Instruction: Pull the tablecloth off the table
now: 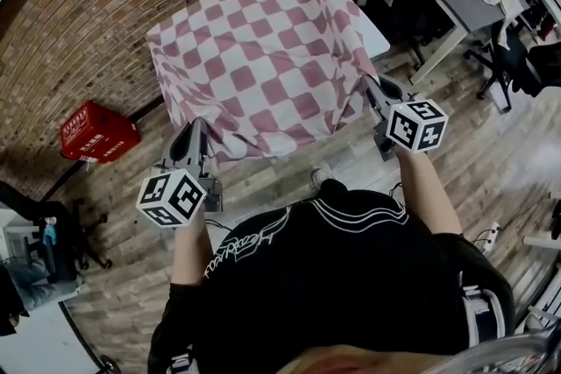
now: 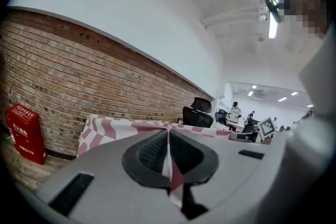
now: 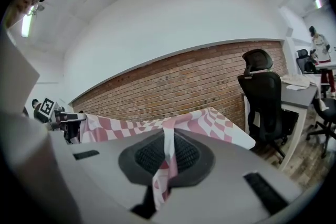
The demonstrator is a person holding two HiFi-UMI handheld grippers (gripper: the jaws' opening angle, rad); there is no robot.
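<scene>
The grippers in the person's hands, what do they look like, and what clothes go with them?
The left gripper and the right gripper are both grey, with black ribbed pads inside the jaws. Each carries a white cube printed with black square markers. The person wears a black top with white stripes and writing.

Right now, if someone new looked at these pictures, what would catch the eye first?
The pink-and-white checked tablecloth in the middle, draped over the table. The left tool and right tool each pinch a near corner of it. A red box sits on the floor at left.
</scene>
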